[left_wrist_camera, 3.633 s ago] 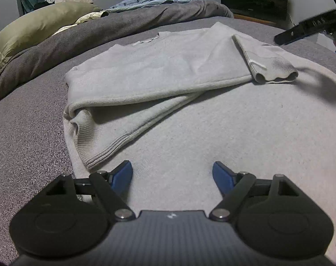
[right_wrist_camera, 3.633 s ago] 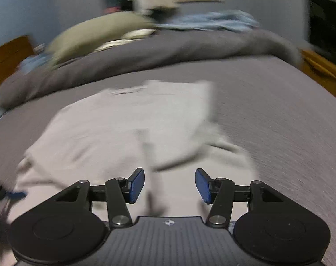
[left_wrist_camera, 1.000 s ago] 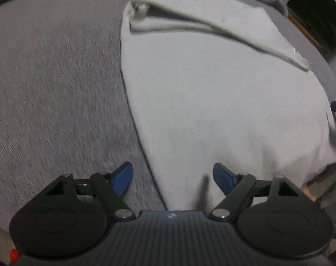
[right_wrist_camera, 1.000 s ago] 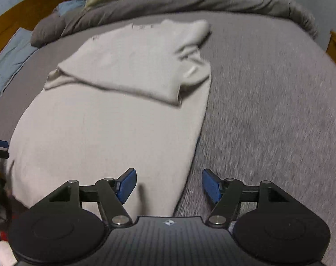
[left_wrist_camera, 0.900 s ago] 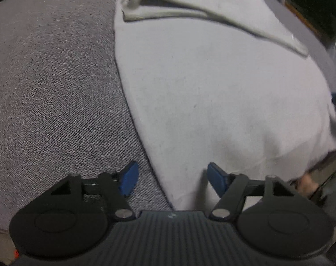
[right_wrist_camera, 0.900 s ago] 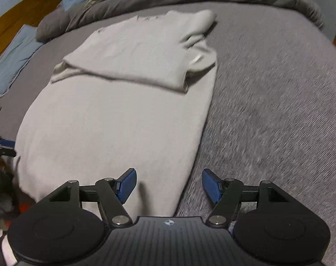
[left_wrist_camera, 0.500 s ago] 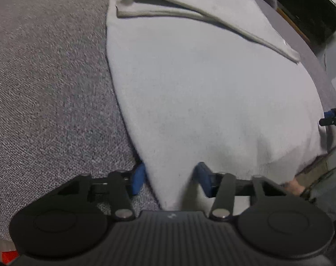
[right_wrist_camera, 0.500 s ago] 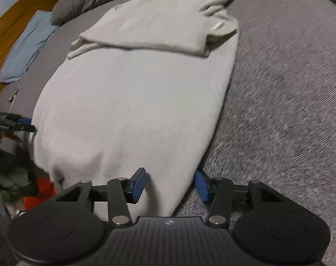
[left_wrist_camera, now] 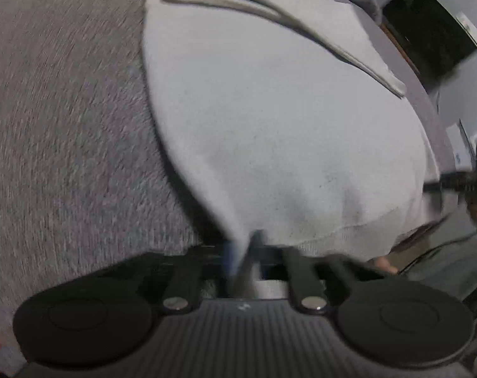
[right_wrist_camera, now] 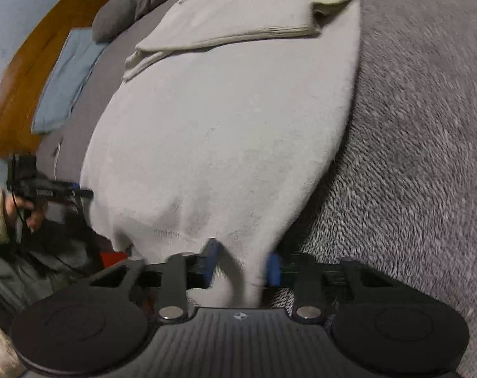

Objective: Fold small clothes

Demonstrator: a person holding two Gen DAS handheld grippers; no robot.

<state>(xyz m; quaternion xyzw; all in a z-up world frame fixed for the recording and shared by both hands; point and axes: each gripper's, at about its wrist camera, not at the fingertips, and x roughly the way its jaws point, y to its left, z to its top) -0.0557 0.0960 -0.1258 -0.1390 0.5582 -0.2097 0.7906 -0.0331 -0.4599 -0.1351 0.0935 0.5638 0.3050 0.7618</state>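
A pale grey sweater [left_wrist_camera: 285, 132] lies flat on the grey bed cover, sleeves folded across its far end [right_wrist_camera: 238, 22]. My left gripper [left_wrist_camera: 243, 252] is shut on the sweater's near left hem corner. My right gripper [right_wrist_camera: 243, 264] has its blue pads closed in on the near right hem corner [right_wrist_camera: 248, 271], with cloth bunched between them. Each gripper shows at the edge of the other's view: the right one in the left wrist view [left_wrist_camera: 452, 186], the left one in the right wrist view [right_wrist_camera: 49, 192].
The grey bed cover [right_wrist_camera: 421, 145] spreads right of the sweater and left of it [left_wrist_camera: 65, 126]. A wooden bed frame [right_wrist_camera: 27, 72] and a blue cloth [right_wrist_camera: 65, 82] lie at the far left. A dark screen [left_wrist_camera: 427, 41] stands at the back right.
Both grippers have dropped to the sweater's near hem and closed on its two corners; a second ago both were open above it. The hem cloth is now pinched and slightly lifted.
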